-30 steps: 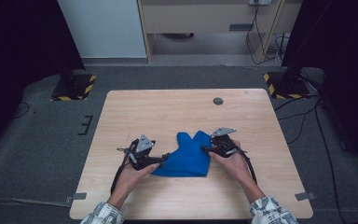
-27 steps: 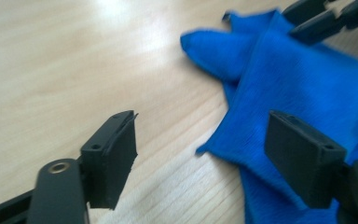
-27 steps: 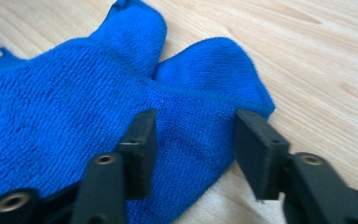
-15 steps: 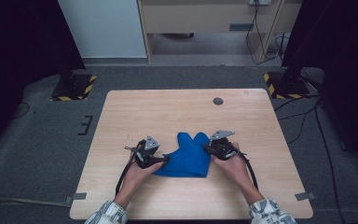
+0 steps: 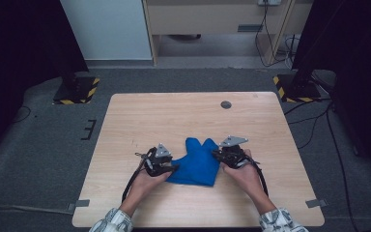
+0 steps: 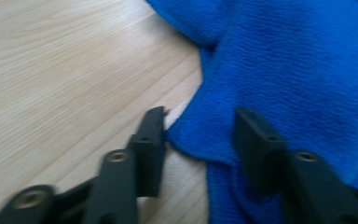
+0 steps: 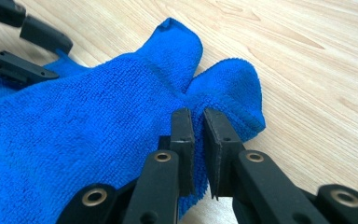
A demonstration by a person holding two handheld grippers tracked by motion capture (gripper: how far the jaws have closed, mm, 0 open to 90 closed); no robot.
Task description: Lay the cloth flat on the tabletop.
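High view: crumpled blue microfibre cloth [image 5: 195,163] at near-centre of pale wooden table [image 5: 183,113], left gripper [image 5: 170,168] and right gripper [image 5: 217,154] flanking it, likely for folding.

Left gripper view: jaws have just been closing, not yet pinching; cloth edge between them.

Right gripper view: jaws clamped on cloth edge [image 7: 121,116], likely to lift it.

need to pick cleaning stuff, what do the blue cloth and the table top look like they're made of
Blue cloth: probably microfibre or terry towelling, soft and matt; the right gripper view shows a fine looped pile and a stitched hem along its edges.

Table top: pale wood grain with a smooth, faintly shiny surface; whether it is real wood or a printed laminate the look leaves open.
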